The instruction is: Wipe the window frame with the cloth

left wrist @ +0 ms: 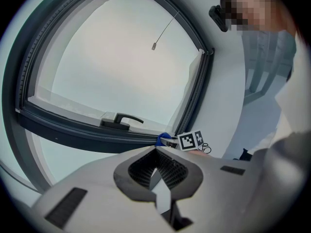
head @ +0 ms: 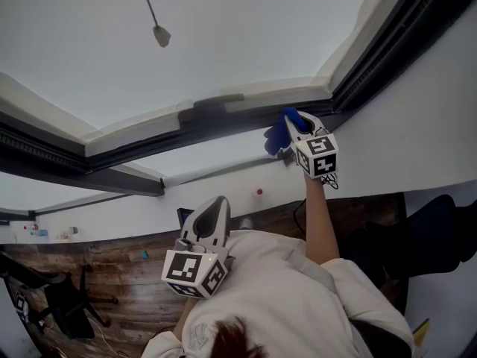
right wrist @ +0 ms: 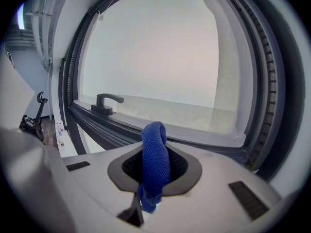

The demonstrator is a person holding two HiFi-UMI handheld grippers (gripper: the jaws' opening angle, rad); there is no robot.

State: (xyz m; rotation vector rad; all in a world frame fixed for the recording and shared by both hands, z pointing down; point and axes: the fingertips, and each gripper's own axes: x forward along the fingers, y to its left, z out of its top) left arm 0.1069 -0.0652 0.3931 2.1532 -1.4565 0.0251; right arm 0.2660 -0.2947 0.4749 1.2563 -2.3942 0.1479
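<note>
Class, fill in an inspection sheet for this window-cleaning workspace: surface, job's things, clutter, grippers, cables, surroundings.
Surface: dark window frame with a handle on one bar; the pane looks pale and bare.
Job's things: blue cloth, held up at the frame near a corner; contact unclear.
Clutter: small items on a far ledge, too small to name.
Grippers: right gripper shut on the cloth, raised to the frame; left gripper shut with nothing between its jaws, held low by the person's chest.
Cables: thin wire loop by the right gripper's marker cube; a cord with a pull hangs before the pane.
Surroundings: white wall, wood floor, dark chair.
</note>
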